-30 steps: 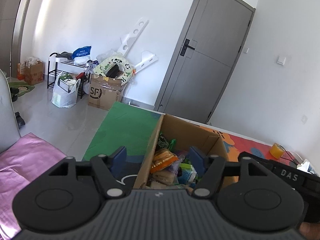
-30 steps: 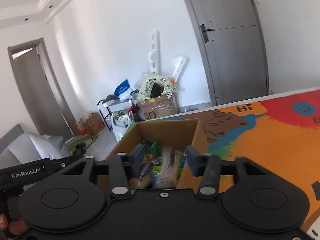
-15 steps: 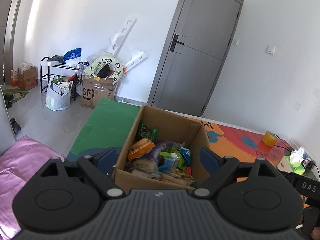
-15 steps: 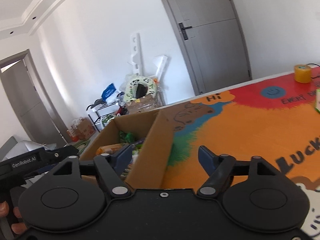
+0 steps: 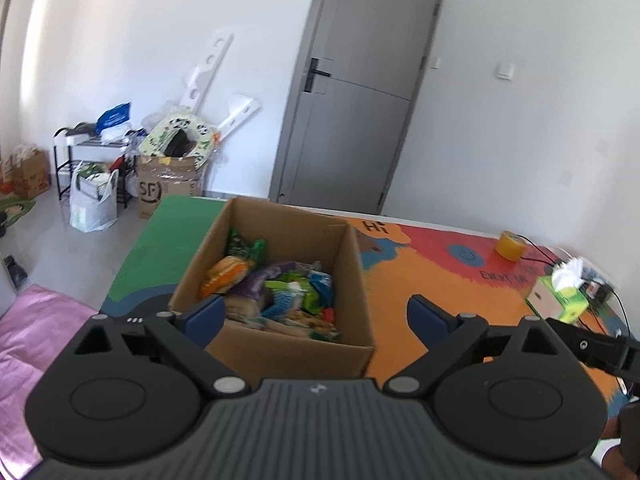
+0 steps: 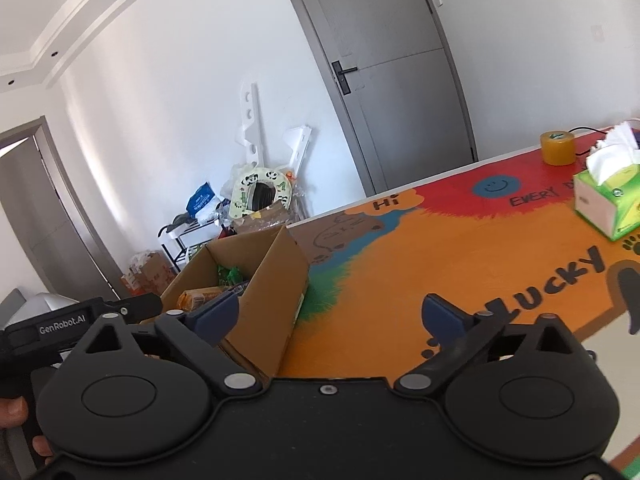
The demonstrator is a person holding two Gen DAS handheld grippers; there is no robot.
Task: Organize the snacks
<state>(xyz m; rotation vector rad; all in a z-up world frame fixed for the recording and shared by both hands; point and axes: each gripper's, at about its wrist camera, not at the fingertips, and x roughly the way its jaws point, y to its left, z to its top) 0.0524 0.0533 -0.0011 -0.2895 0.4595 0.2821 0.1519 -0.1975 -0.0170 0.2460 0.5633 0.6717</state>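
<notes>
An open cardboard box [image 5: 288, 344] stands on the colourful table mat [image 5: 452, 280] and holds several snack packets [image 5: 280, 292], among them an orange one and a green one. My left gripper [image 5: 316, 316] is open and empty, held just in front of the box. In the right wrist view the box [image 6: 272, 276] is at the left, with snacks [image 6: 204, 296] partly visible inside. My right gripper [image 6: 332, 316] is open and empty, held to the right of the box over the orange mat [image 6: 460, 264].
A green tissue box [image 6: 608, 204] and a yellow tape roll [image 6: 557, 148] sit at the table's far right. Cables run along the right edge [image 5: 600, 292]. On the floor beyond are a cardboard box [image 5: 168, 188], bags, a rack and a grey door [image 5: 360, 120].
Both grippers have opened wider and drawn back from the box. The right gripper has swung right, from over the box to over the mat. The left view now looks down into the box.
</notes>
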